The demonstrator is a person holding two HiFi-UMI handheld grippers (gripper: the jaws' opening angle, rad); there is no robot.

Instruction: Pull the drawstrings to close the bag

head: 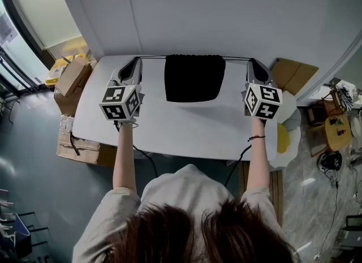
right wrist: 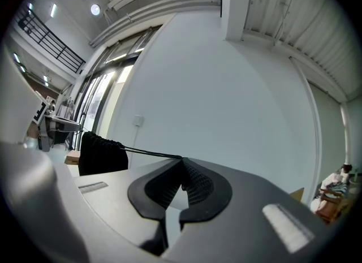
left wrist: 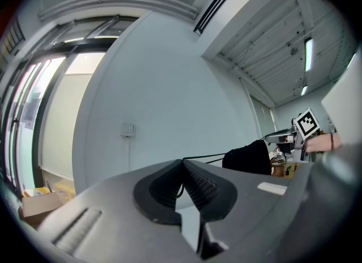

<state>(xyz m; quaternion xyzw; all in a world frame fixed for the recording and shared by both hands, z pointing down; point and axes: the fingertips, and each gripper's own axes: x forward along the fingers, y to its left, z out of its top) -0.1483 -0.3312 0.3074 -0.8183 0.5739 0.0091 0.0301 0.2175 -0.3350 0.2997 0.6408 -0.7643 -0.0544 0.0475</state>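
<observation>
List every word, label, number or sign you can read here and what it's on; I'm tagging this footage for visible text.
No readable text in any view.
Marker cubes: black-and-white square patterns only, no letters or numbers.
Cardboard box and yellow item beside the table: any print is too small to read.
Black bag: no label visible.

Arms stretched forward and apart, left claw point(head: 137, 60) and right claw point(head: 251, 61) both clamped.
</observation>
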